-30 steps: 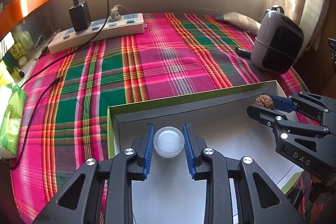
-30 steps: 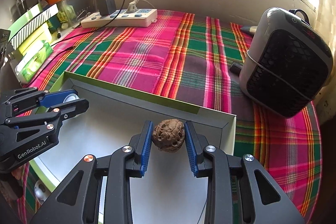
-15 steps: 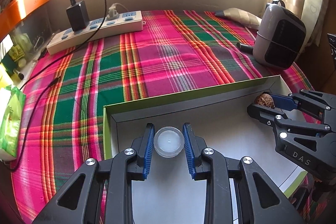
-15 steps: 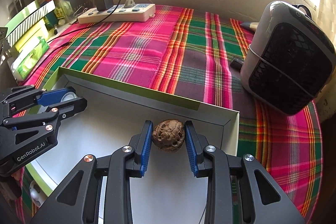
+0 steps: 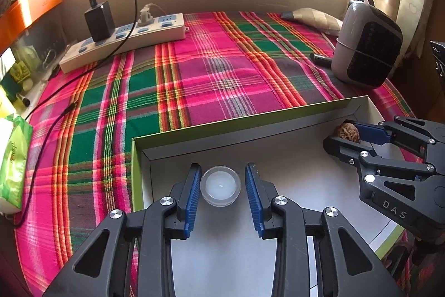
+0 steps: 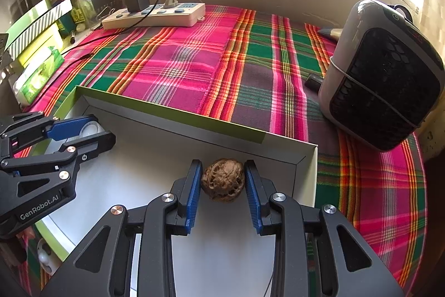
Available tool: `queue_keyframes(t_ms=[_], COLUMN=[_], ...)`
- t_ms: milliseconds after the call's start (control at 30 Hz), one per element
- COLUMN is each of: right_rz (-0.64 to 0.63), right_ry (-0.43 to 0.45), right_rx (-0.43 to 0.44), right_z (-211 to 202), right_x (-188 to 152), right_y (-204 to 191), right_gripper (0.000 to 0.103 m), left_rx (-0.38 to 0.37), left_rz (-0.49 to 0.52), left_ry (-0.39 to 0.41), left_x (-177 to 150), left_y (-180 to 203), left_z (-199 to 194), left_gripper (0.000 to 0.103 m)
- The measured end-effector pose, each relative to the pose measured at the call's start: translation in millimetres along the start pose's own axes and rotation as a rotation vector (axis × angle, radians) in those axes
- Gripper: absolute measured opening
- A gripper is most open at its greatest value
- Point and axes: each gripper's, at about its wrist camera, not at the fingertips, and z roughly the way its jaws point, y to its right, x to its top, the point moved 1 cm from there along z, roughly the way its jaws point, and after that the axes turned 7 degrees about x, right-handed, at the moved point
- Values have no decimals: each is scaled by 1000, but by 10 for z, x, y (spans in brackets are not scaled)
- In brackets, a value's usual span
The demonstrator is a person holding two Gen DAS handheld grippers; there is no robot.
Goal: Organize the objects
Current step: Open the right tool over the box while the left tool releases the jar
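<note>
A shallow box (image 5: 278,124) with a green rim and grey-white floor lies on the plaid cloth; it also shows in the right wrist view (image 6: 178,121). My left gripper (image 5: 222,185) stands in its left corner with a small round clear lid (image 5: 220,186) between the pads; a narrow gap shows on the right side. My right gripper (image 6: 222,181) is in the box's right corner, its pads against a brown walnut (image 6: 223,180). The walnut (image 5: 347,132) and right gripper (image 5: 358,135) show in the left wrist view, the lid (image 6: 90,128) and left gripper (image 6: 83,130) in the right wrist view.
A white power strip (image 5: 125,41) with a black adapter and cables lies at the back left. A grey and black heater (image 6: 381,74) stands at the right. A green tissue pack (image 5: 12,157) lies at the left edge. Boxes (image 6: 39,27) are stacked at far left.
Both grippers have pulled back and down with the box floor nearer. The left jaws have opened slightly around the lid. The walnut stays between the right pads.
</note>
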Motion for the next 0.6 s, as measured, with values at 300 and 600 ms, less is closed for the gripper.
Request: queue_keyframes(t_ms=[300, 600], right_rz=[9, 29], right_ry=[14, 44], right_rx=[4, 6], right_z=[-59, -187], right_x=[-10, -49], right_y=[-3, -19], right_gripper=[48, 50], left_rx=[0, -4], left_rz=[-12, -33], left_ry=[3, 28], left_x=[-23, -59], left_y=[-7, -41], left_z=[-56, -208], left_gripper=[39, 43])
